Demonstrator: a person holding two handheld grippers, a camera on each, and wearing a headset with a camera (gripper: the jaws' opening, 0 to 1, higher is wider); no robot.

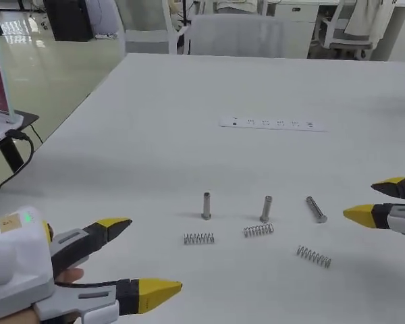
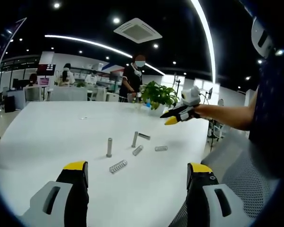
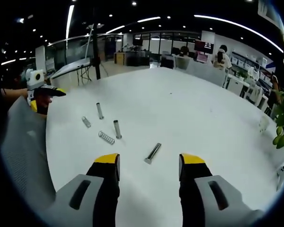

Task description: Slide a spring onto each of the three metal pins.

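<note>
Three metal pins stand in a row on the white table (image 1: 189, 135). The left pin (image 1: 206, 206) and the middle pin (image 1: 266, 208) are upright, and the right pin (image 1: 316, 209) lies flat. A spring lies in front of each: left spring (image 1: 199, 238), middle spring (image 1: 258, 230), right spring (image 1: 314, 256). My left gripper (image 1: 145, 256) is open at the near left, well short of the left spring. My right gripper (image 1: 368, 199) is open at the right edge, just beyond the lying pin (image 3: 153, 153). Both are empty.
A white power strip (image 1: 273, 123) lies flat farther back on the table. Chairs (image 1: 236, 34) stand behind the far edge. A stand with a cable (image 1: 13, 145) is off the table's left side. In the left gripper view a person (image 2: 132, 80) stands beyond a plant (image 2: 157, 94).
</note>
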